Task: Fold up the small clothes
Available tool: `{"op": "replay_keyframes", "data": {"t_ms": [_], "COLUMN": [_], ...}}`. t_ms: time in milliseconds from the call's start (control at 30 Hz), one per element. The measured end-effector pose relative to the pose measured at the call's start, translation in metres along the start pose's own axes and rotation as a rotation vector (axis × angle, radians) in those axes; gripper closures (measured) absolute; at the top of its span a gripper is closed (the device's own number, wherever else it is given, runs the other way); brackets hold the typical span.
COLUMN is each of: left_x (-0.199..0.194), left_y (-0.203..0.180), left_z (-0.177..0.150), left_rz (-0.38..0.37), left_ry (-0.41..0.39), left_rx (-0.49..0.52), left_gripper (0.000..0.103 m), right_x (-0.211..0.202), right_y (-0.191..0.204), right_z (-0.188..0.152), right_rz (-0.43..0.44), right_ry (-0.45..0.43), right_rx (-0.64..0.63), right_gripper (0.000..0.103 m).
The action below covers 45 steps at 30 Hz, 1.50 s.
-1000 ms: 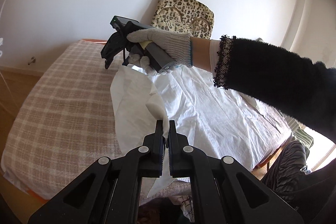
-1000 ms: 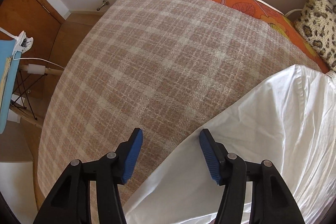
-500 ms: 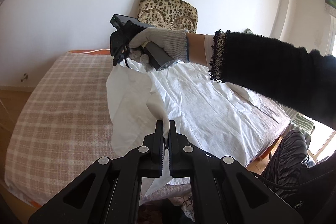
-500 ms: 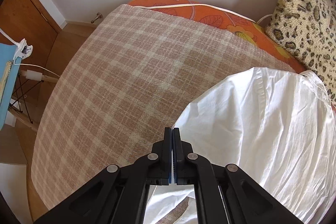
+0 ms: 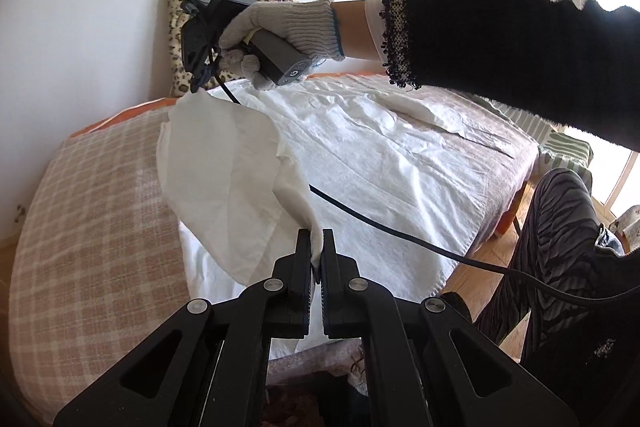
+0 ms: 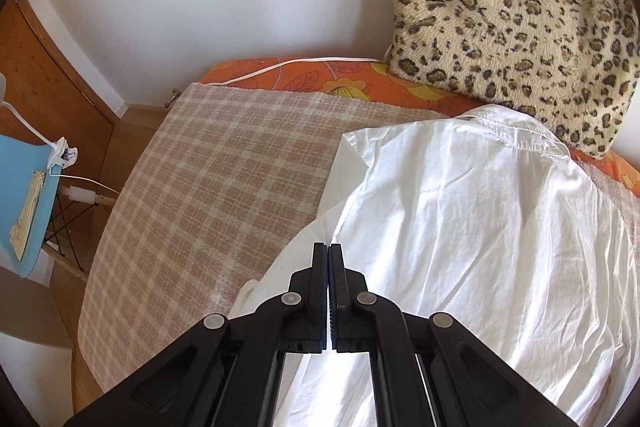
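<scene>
A white shirt (image 5: 380, 155) lies spread on the bed, its collar (image 6: 516, 135) toward the leopard cushion. My left gripper (image 5: 316, 247) is shut on the shirt's near side edge and holds it up off the bed. In the left wrist view a gloved hand holds my right gripper (image 5: 197, 83) at the far end of the same edge, with a corner of cloth pulled up to its tips. The flap (image 5: 224, 179) hangs between the two grippers. In its own view my right gripper (image 6: 328, 251) is shut over the white shirt (image 6: 480, 227), the pinched cloth hidden by the fingers.
A pink plaid blanket (image 5: 92, 227) covers the bed over an orange sheet (image 6: 320, 75). A leopard cushion (image 6: 512, 19) leans on the wall. A black cable (image 5: 400, 233) crosses the shirt. A striped trouser leg (image 5: 560, 227) stands at the bed's right edge; a blue chair (image 6: 28, 195) stands left.
My right gripper, open a second ago beside the shirt's edge, has shut on it and risen. Both grippers have carried the lifted edge sideways over the shirt.
</scene>
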<state>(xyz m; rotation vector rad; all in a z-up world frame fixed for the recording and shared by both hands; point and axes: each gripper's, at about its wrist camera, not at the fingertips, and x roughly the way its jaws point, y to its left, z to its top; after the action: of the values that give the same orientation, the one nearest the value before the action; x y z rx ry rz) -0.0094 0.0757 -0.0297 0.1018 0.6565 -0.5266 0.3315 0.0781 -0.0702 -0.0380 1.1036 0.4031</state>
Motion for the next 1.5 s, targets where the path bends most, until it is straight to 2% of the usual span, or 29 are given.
{"op": "replay_keyframes", "data": {"t_ms": [200,267,300,333,367,400,500,533,567,633,700,800,867,967,1100,1167,1200,1367,1500], "left_x": [0.019,0.020,0.020,0.019,0.016,0.012,-0.004,-0.009,-0.014,-0.013,-0.005,0.010,0.017,0.026,0.045,0.054,0.058,0.055,0.042], "left_y": [-0.017,-0.020,-0.022,-0.023,-0.024,-0.024,-0.024,-0.024,-0.022,-0.011,0.007,0.028,0.035,0.034,0.032,0.029,0.029,0.034,0.042], "left_z": [-0.013,-0.016,-0.017,-0.017,-0.018,-0.019,-0.022,-0.024,-0.026,-0.028,-0.031,-0.037,-0.036,-0.034,-0.037,-0.039,-0.041,-0.043,-0.046], "left_rz": [-0.013,-0.006,0.001,0.006,0.009,0.002,-0.035,-0.031,-0.016,-0.011,-0.044,-0.086,-0.102,-0.119,-0.175,-0.178,-0.184,-0.194,-0.177], "left_ry": [0.086,0.100,0.105,0.106,0.105,0.098,0.070,0.055,0.039,0.044,0.074,0.107,0.112,0.125,0.178,0.203,0.216,0.198,0.178], "left_rx": [0.037,0.057,0.066,0.070,0.069,0.063,0.037,0.039,0.037,-0.021,-0.144,-0.298,-0.347,-0.359,-0.404,-0.410,-0.415,-0.446,-0.444], "left_gripper": [0.100,0.099,0.093,0.082,0.076,0.073,0.072,0.063,0.059,0.056,0.056,0.056,0.056,0.056,0.059,0.079,0.094,0.101,0.102], "right_x": [0.013,0.020,0.021,0.020,0.016,0.010,-0.013,-0.019,-0.023,-0.024,-0.018,-0.001,0.009,0.019,0.025,0.026,0.028,0.035,0.038], "right_y": [-0.041,-0.044,-0.044,-0.044,-0.044,-0.043,-0.034,-0.027,-0.018,0.001,0.021,0.043,0.051,0.057,0.058,0.060,0.061,0.067,0.068], "right_z": [-0.029,-0.036,-0.038,-0.038,-0.038,-0.038,-0.035,-0.033,-0.032,-0.029,-0.029,-0.030,-0.028,-0.026,-0.020,-0.018,-0.016,-0.014,-0.007], "right_rz": [-0.008,-0.058,-0.090,-0.107,-0.121,-0.133,-0.093,-0.060,-0.024,0.028,0.051,0.049,0.013,-0.031,-0.050,-0.075,-0.082,-0.113,-0.119], "right_ry": [0.053,0.081,0.084,0.079,0.065,0.042,-0.029,-0.039,-0.036,-0.013,0.012,0.065,0.096,0.117,0.140,0.143,0.146,0.141,0.124], "right_rx": [0.051,0.023,-0.001,-0.016,-0.022,-0.027,-0.055,-0.075,-0.095,-0.135,-0.176,-0.215,-0.224,-0.229,-0.216,-0.224,-0.223,-0.239,-0.215], "right_gripper": [0.103,0.099,0.096,0.084,0.071,0.067,0.066,0.066,0.066,0.067,0.066,0.063,0.058,0.058,0.061,0.071,0.073,0.095,0.098]}}
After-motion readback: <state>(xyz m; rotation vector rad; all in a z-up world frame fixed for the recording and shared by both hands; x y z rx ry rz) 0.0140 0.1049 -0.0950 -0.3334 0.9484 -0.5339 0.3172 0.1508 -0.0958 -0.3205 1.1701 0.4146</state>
